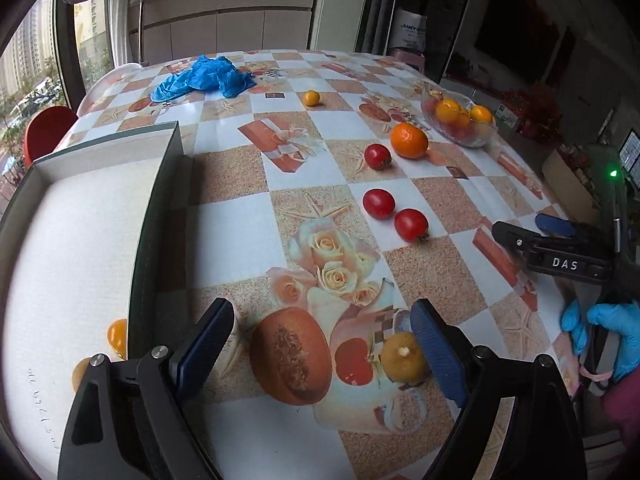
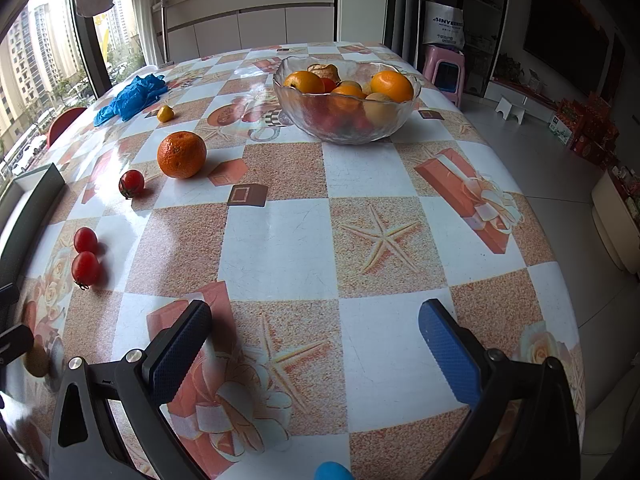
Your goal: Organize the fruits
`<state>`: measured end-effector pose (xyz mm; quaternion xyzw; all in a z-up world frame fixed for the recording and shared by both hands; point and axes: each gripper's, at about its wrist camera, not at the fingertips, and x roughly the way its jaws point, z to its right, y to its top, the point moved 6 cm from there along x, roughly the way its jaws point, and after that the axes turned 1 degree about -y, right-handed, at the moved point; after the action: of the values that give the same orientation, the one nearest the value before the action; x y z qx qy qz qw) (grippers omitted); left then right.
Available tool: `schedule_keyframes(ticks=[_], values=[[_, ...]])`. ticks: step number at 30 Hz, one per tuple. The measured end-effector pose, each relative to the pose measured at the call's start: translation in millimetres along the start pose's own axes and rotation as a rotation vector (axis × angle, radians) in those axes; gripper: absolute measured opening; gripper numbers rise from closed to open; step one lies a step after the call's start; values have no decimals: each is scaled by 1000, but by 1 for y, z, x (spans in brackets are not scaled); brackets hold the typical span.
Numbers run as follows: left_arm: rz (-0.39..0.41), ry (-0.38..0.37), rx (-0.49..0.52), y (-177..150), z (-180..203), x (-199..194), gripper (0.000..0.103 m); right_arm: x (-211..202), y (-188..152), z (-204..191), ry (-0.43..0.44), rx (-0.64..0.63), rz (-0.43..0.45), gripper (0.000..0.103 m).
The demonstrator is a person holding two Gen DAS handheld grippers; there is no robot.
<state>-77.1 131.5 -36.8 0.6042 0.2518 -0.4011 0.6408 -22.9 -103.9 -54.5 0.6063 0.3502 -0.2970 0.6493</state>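
Bare checked desk [image 2: 280, 232] before the right claw, clear glass fruit bowl [image 2: 348, 120] blocking the far end, shallow white box wall [image 1: 156, 216] hemming the left, three red cherry tomatoes [image 1: 378, 202] between.

Crumpled blue plastic bag [image 1: 204, 78] on far left of counter [image 2: 280, 232], checkered floral cloth. Red chair [image 1: 48, 130] beside window. Pink stool [image 2: 444, 70] on floor, white cabinet [image 2: 248, 28] behind.

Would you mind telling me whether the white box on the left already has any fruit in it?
Yes. The white box holds at least two small yellow-orange fruits, visible against its near right wall.
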Motion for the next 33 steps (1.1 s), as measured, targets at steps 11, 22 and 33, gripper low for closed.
schedule_keyframes(ticks=[11, 22, 33], values=[[44, 45, 99, -14, 10, -6, 90, 0, 0, 0, 0, 0, 0, 103], [65, 22, 80, -7, 1, -18, 90, 0, 0, -1, 0, 0, 0, 103], [5, 46, 107, -37, 21, -13, 82, 0, 0, 0, 0, 0, 0, 103]])
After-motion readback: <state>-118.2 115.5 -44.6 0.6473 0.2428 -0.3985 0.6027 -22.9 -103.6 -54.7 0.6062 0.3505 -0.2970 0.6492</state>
